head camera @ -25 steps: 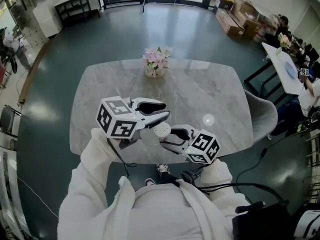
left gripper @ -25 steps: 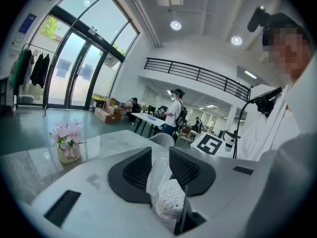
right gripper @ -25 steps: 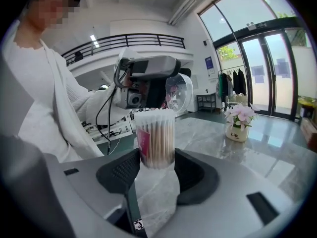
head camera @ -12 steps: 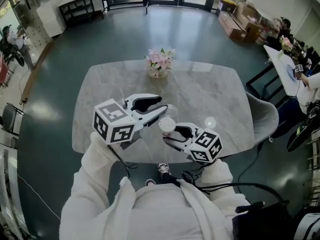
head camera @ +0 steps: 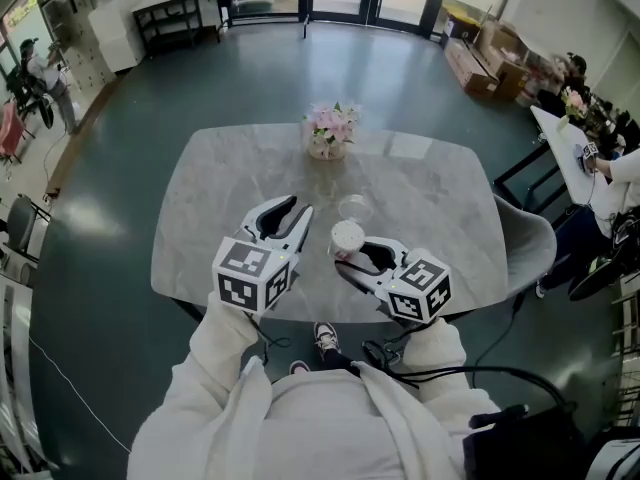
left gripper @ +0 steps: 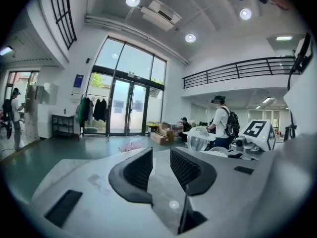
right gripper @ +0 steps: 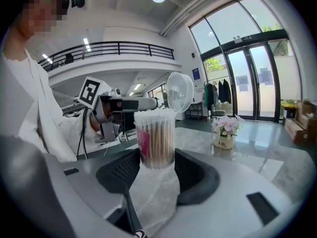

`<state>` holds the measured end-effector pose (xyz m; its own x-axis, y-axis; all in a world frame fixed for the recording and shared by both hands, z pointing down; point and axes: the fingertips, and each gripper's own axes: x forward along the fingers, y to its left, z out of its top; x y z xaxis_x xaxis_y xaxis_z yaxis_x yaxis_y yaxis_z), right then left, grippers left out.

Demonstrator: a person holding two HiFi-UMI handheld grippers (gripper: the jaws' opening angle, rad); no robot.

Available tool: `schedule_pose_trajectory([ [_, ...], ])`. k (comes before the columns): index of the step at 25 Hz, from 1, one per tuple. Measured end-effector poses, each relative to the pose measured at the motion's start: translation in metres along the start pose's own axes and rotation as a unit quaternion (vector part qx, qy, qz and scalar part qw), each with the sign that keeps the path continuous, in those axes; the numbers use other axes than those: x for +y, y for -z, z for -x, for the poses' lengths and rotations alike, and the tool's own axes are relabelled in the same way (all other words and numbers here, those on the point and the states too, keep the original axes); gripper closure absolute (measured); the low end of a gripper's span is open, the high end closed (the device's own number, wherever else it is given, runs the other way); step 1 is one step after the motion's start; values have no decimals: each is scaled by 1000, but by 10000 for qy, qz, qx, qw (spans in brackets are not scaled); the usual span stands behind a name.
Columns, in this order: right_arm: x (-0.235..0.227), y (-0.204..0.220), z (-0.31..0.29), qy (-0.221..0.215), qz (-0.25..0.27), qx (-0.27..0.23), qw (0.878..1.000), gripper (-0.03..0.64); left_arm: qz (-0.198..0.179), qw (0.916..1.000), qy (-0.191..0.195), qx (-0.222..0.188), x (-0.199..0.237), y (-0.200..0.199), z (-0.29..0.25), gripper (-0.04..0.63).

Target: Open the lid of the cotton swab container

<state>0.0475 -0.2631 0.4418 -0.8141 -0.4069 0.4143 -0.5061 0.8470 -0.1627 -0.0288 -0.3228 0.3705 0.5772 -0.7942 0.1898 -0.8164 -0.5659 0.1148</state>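
Observation:
The cotton swab container (head camera: 347,237) is a clear tube packed with swabs (right gripper: 156,138), held upright above the marble table (head camera: 230,188). My right gripper (head camera: 350,252) (right gripper: 156,158) is shut on its lower part. Its clear round lid (head camera: 353,208) (right gripper: 180,91) is flipped back and stands open at the far side of the top. My left gripper (head camera: 296,209) (left gripper: 161,157) is to the left of the container and apart from it. Its jaws are a small gap apart with nothing between them. In the left gripper view the lid (left gripper: 199,139) shows at the right.
A small vase of pink flowers (head camera: 328,133) (right gripper: 224,133) stands at the table's far edge. A grey chair (head camera: 530,233) is at the table's right side. People, desks and boxes are further off on the right.
My left gripper has pulled back from the container's top, to the left and toward me. The lid, which was on the container, now stands flipped open.

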Motion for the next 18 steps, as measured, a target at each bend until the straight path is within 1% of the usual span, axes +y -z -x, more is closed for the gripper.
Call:
schedule_pose_trajectory([
  [3, 11, -7, 1, 11, 65, -67, 10000, 344, 271, 9992, -300, -81, -3, 15, 14, 489],
  [6, 24, -12, 1, 18, 62, -133, 9999, 344, 499, 9973, -522, -93, -6, 30, 29, 540],
  [10, 40, -10, 1, -4, 51, -130, 9999, 342, 568, 9958, -720, -22, -6, 45, 49, 565],
  [13, 52, -7, 0, 5, 49, -105, 9999, 344, 653, 9933, -956, -5, -2, 50, 66, 578],
  [16, 64, -5, 0, 32, 11, -154, 9999, 344, 737, 9894, -1252, -83, 0, 53, 85, 588],
  [18, 72, -5, 1, 47, -16, -189, 9998, 344, 810, 9869, -1383, -178, -1, 54, 95, 588],
])
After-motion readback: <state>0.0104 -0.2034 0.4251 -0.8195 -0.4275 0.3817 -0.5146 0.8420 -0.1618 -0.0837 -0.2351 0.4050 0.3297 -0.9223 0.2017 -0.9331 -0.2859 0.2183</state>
